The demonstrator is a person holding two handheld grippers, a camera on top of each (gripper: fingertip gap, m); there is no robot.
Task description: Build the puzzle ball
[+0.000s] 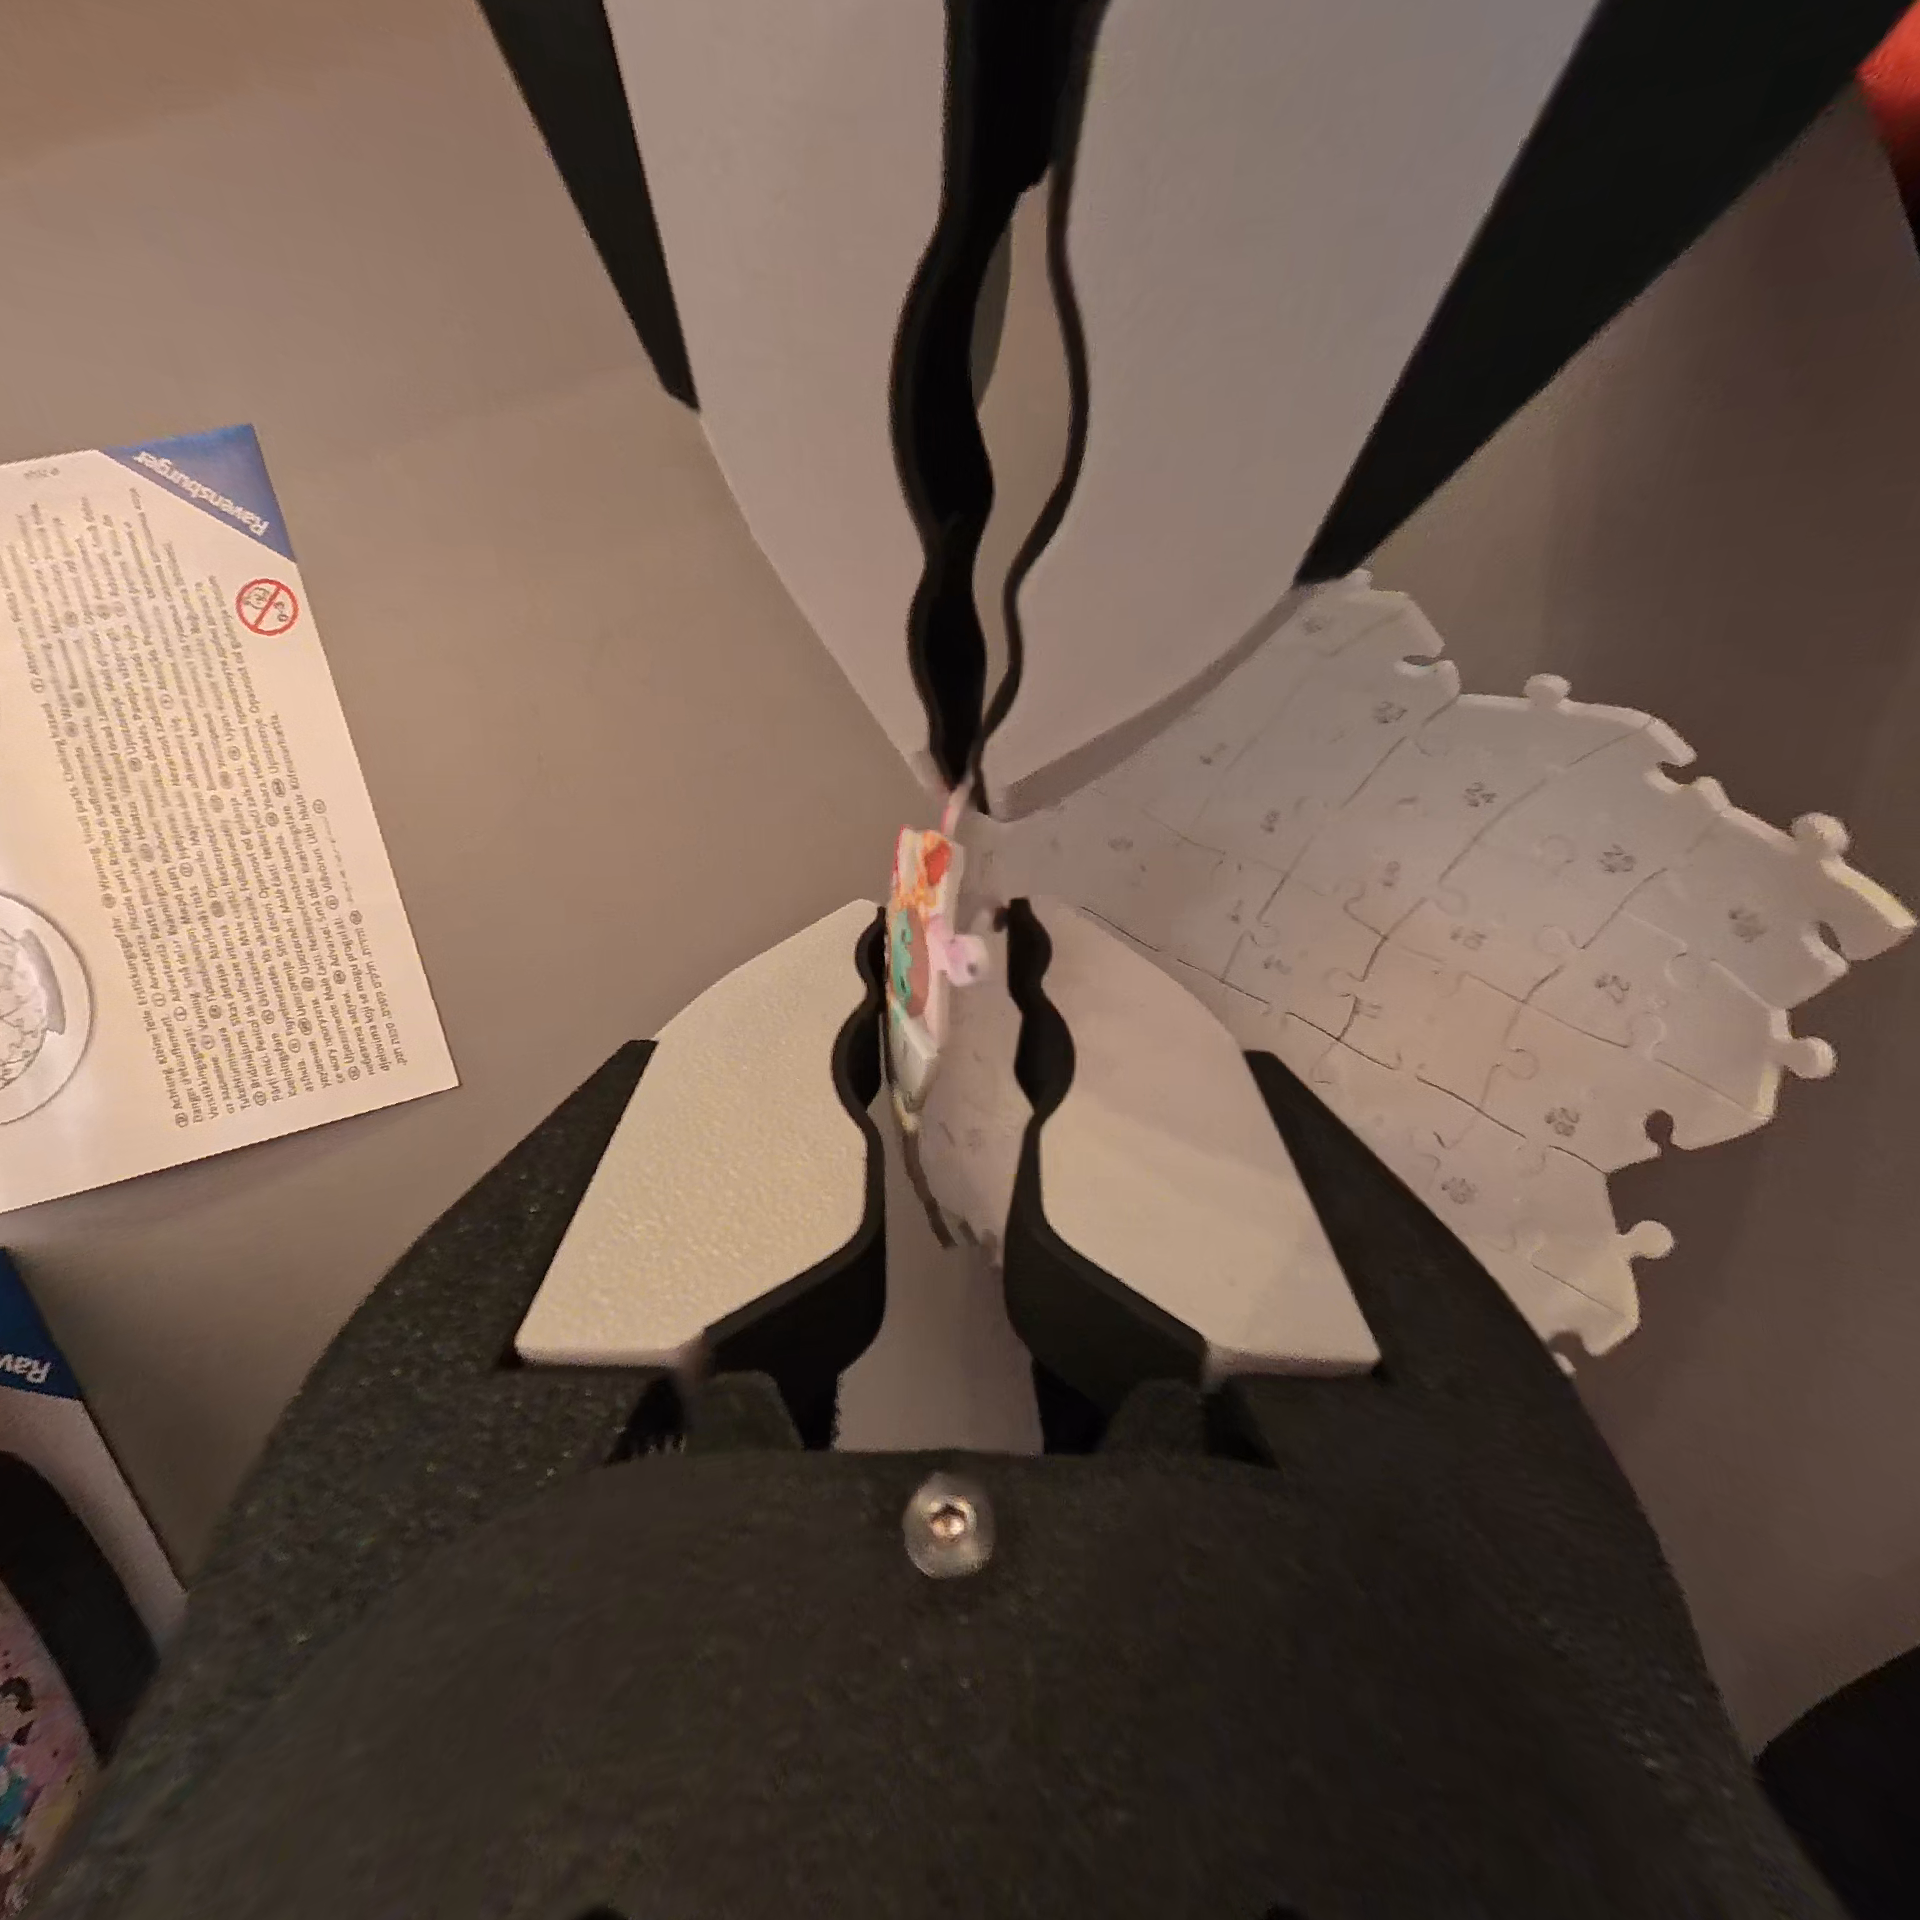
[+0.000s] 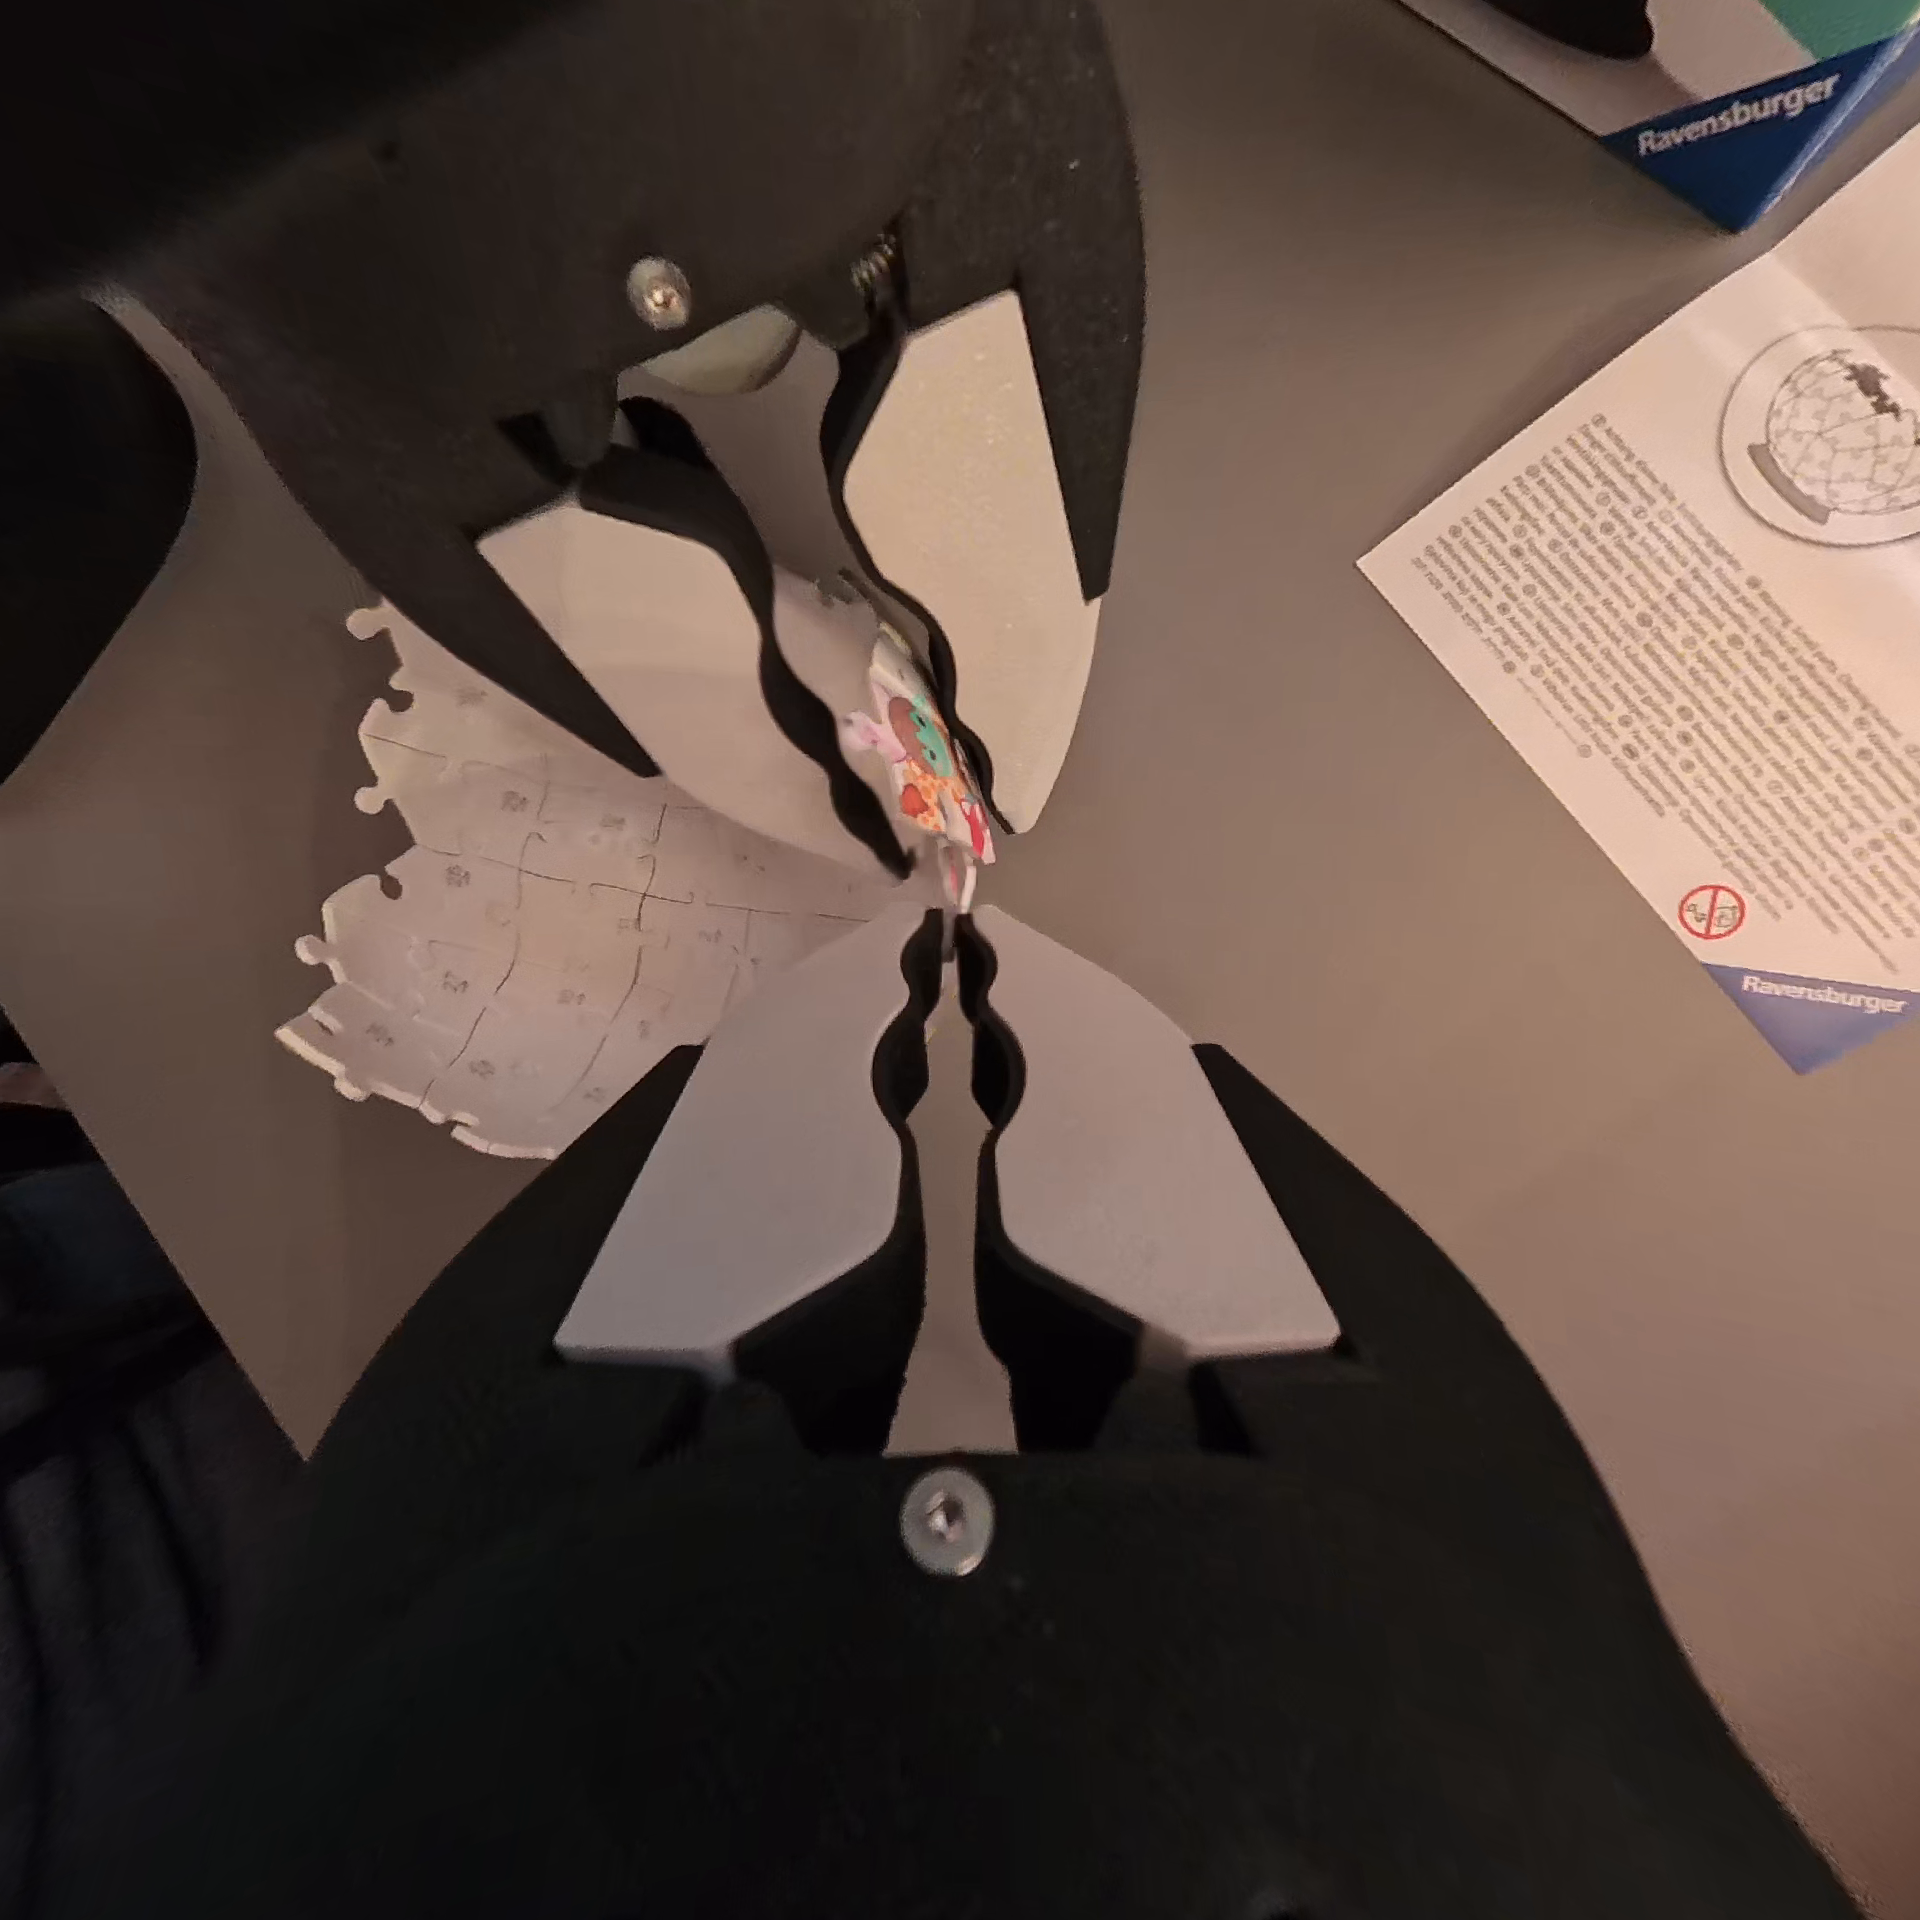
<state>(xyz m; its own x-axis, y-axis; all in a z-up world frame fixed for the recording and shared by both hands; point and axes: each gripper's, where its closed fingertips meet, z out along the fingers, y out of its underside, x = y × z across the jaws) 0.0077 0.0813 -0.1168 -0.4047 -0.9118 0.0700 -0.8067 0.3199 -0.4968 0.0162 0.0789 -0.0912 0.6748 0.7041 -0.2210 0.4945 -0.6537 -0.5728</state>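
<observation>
— What does the puzzle ball point(image 1: 1455, 966) look like?
— A curved white shell of joined pieces, bumpy at the edge, held above the bench point(image 1: 520, 312).
— Who holds it?
— The left hand-held gripper point(image 1: 940, 935) pinches its colourful edge. The right hand-held gripper point(image 2: 948, 940) pinches a small piece point(image 2: 961, 878) beside it.

A flat grey tabletop point(image 1: 540, 312) fills the background in both views. It is smooth and plain, with no pattern. The light is soft and a bit warm, and it makes the grey look brownish in places. Dim shadows fall across it.

A white printed sheet point(image 1: 208, 810) with a blue corner lies flat on the tabletop. Near it stands a box point(image 2: 1756, 135) with a blue edge. At one side the tabletop ends in a straight edge point(image 2: 156, 1143), and it is very dark past there. No walls or windows show.
</observation>
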